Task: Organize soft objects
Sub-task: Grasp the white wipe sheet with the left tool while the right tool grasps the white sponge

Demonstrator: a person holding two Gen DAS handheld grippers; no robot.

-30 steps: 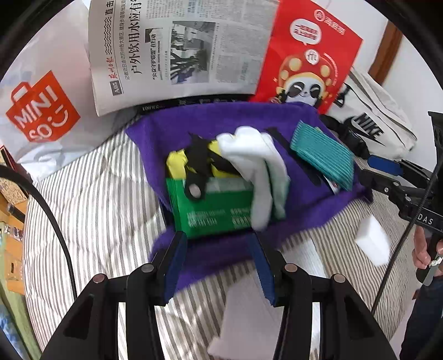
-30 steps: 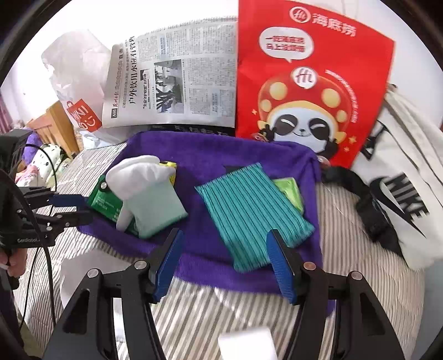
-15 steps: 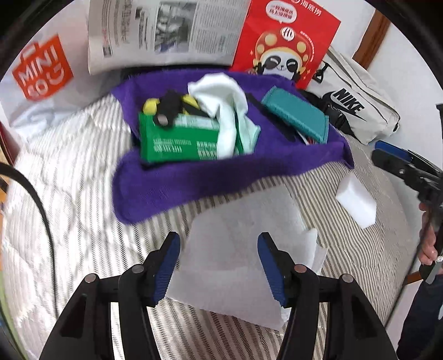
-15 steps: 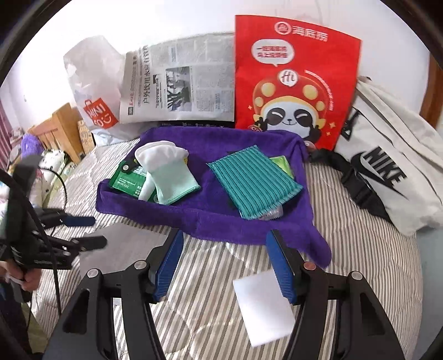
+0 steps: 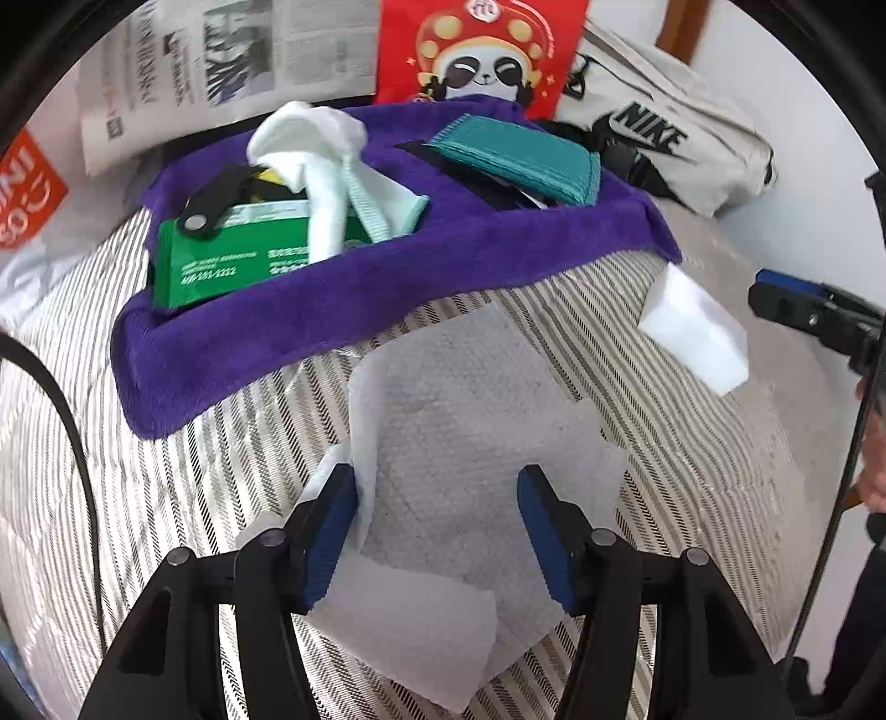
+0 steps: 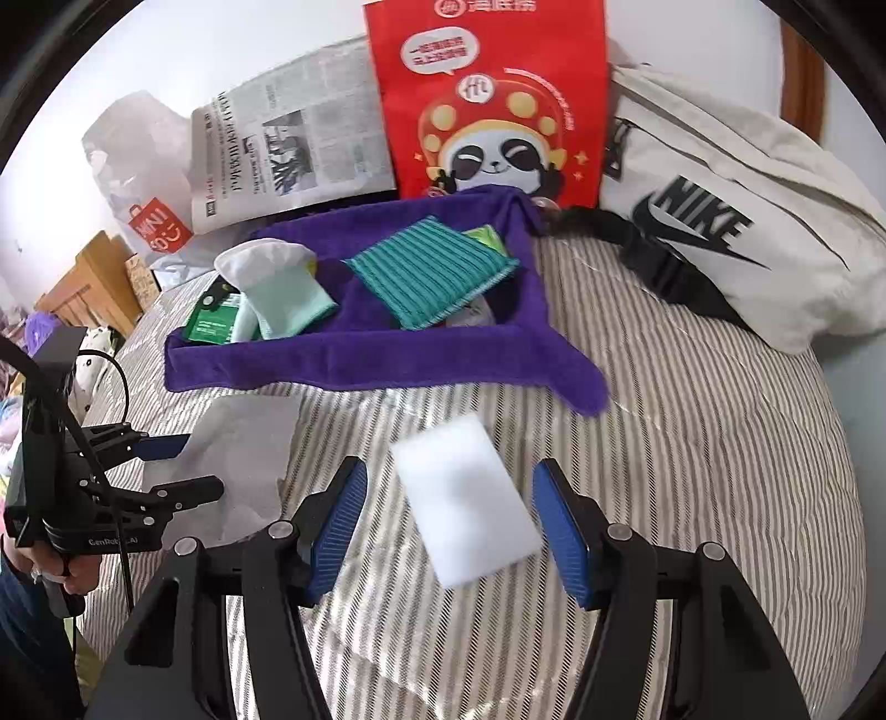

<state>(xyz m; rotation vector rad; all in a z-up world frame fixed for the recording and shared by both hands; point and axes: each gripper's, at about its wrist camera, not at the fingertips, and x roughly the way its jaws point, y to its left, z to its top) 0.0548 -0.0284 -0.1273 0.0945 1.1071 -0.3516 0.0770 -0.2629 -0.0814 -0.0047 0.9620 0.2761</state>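
Striped bedcover (image 6: 692, 443), white wall (image 6: 194, 50)

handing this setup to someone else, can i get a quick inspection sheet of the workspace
surface: striped bed cover, wrinkled.
job's things: purple towel holding a teal cloth, white sock and green packet; white sponge and paper towel lie off it.
clutter: newspaper, red panda bag, Nike bag, Miniso bag.
grippers: left gripper open over the paper towel; right gripper open around the sponge.
cables: black cable at left.
surroundings: white wall, wooden furniture.
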